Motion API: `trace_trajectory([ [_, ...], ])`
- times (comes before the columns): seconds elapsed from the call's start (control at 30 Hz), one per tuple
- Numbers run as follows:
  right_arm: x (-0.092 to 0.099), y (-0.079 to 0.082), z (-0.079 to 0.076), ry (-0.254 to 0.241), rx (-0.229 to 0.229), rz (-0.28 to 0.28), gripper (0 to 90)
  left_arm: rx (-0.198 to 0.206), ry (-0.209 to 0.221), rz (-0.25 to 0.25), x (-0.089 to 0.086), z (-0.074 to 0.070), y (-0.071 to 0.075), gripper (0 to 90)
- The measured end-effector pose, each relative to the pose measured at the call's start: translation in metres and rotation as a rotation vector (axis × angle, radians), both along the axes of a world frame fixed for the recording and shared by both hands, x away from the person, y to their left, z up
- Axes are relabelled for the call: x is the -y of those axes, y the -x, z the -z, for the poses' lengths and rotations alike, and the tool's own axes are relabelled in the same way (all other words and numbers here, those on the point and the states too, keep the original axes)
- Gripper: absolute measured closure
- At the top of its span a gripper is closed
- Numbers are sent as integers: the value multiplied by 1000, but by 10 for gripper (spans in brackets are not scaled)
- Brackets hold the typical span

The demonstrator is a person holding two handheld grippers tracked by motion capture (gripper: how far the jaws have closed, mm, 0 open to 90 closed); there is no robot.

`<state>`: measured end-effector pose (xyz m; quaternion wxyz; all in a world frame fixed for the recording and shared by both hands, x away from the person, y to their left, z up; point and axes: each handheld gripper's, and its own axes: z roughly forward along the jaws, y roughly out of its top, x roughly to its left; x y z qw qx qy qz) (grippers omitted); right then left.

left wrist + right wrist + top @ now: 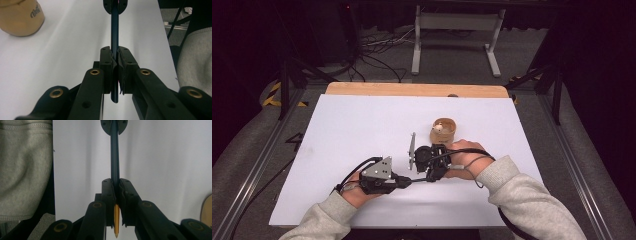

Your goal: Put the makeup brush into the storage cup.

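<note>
A thin dark blue pen [114, 30] is held level between both grippers, low above the white table top [362, 130]. My left gripper [114, 50] is shut on one end of the pen, whose butt pokes out behind the jaws. My right gripper [115, 181] is shut on the other end, and a pointed gold tip [116, 220] sticks out behind its jaws. In the high view the left gripper [408, 181] and the right gripper [425, 178] face each other near the table's front middle, with a short stretch of pen [417, 181] between them.
A tan round cup [443, 130] with dark lettering [21, 17] stands just beyond the right hand. Grey sleeves [25, 170] come in from the front edge. A wooden strip [412, 89] borders the table's far edge, with cables and a stand on the floor behind.
</note>
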<state>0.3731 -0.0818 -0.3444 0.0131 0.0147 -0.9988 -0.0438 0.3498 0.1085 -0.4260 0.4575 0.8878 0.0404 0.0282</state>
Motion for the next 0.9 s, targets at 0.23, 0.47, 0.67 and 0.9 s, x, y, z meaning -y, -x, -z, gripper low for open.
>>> trace_trajectory([
  [0.23,0,1,1,-2,-5,-12,833,-4,-7,16,1,0,1,843],
  [0.47,1,2,1,-5,-8,-16,832,0,-13,20,2,0,1,845],
  [0.67,3,0,0,-26,-11,-8,823,-3,-9,9,-1,0,1,847],
  [0.9,15,-3,-10,-148,-10,35,703,12,-7,5,-2,-2,1,847],
])
